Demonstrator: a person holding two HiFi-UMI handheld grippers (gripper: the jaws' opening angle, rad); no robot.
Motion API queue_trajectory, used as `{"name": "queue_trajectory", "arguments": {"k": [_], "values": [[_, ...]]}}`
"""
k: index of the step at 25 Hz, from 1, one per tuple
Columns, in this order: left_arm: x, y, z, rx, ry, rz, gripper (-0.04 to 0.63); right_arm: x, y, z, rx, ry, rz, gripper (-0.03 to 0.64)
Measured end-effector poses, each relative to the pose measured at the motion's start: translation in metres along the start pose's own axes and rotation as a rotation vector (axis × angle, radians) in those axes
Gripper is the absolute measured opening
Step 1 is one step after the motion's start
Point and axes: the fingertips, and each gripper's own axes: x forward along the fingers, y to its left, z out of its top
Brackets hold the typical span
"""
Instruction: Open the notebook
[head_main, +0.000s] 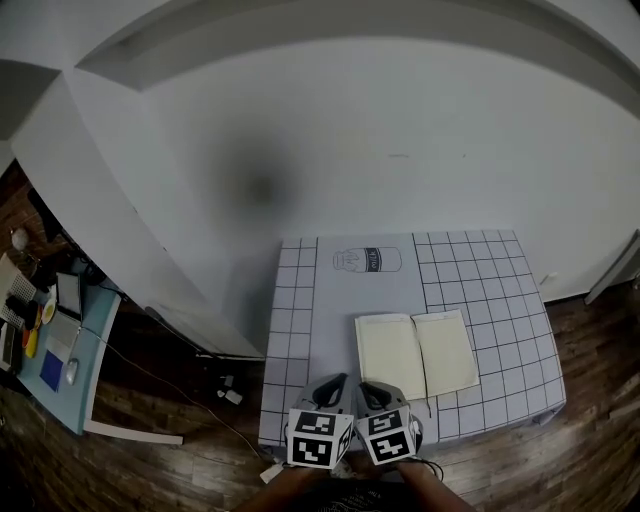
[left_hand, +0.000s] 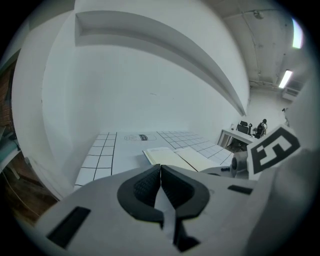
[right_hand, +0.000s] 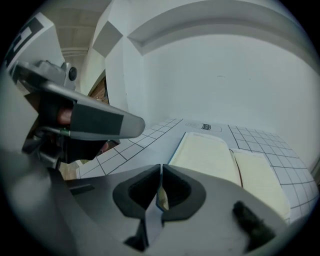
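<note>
The notebook (head_main: 416, 352) lies open and flat on the gridded white mat (head_main: 296, 300), its two cream pages bare. It also shows in the left gripper view (left_hand: 185, 156) and in the right gripper view (right_hand: 225, 160). Both grippers hover side by side at the mat's near edge, just short of the notebook's near-left corner. My left gripper (head_main: 335, 381) (left_hand: 160, 167) is shut with nothing in it. Beside it, my right gripper (head_main: 372, 389) (right_hand: 161, 167) is likewise shut and empty. In the right gripper view the left gripper's body fills the left side.
A printed bottle outline (head_main: 367, 261) lies on the mat beyond the notebook. A white wall rises behind the table. Left of the table, on the wooden floor (head_main: 150, 450), stands a low blue desk (head_main: 60, 375) with small items, and a cable runs across the floor.
</note>
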Motion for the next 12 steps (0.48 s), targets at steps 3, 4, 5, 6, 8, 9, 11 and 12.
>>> {"name": "queue_trajectory", "arguments": {"k": [3,4,5,6,8,9,11,12], "values": [[0.001,0.005,-0.001,0.001,0.001,-0.008,0.012,0.007,0.002,-0.006,0.01,0.023,0.005,0.021],[0.001,0.005,-0.001,0.001,0.003,-0.012,0.012,0.01,0.003,-0.009,0.025,0.03,0.011,0.023],[0.002,0.006,-0.002,0.002,0.005,-0.016,0.012,0.012,0.003,-0.011,0.05,0.035,0.02,0.023],[0.001,0.006,-0.003,0.003,0.007,-0.019,0.012,0.014,0.003,-0.013,0.081,0.038,0.03,0.025],[0.001,0.007,-0.005,0.008,0.011,-0.025,0.012,0.018,0.002,-0.017,0.152,0.043,0.048,0.025],[0.0,0.008,-0.006,0.009,0.012,-0.027,0.012,0.02,0.0,-0.019,0.19,0.046,0.054,0.026],[-0.001,0.011,-0.007,0.009,0.013,-0.026,0.012,0.024,-0.001,-0.022,0.268,0.059,0.072,0.031],[-0.001,0.013,-0.008,0.009,0.014,-0.025,0.012,0.025,-0.001,-0.024,0.3,0.067,0.081,0.031]]}}
